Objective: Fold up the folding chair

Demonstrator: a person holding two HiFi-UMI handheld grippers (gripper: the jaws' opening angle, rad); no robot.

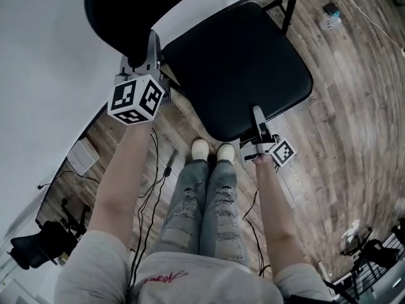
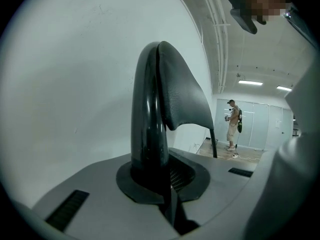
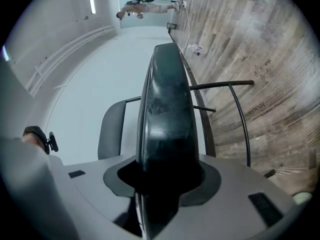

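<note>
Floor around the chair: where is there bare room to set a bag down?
Bare wood floor lies right of the seat, up to the dark equipment in the lower corner. Left of the person's shoes it is crowded with cables.

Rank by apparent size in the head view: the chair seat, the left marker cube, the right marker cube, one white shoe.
1. chair seat
2. left marker cube, though its nearness to the camera may enlarge it
3. right marker cube and white shoe look alike; I would not rank them.
</note>
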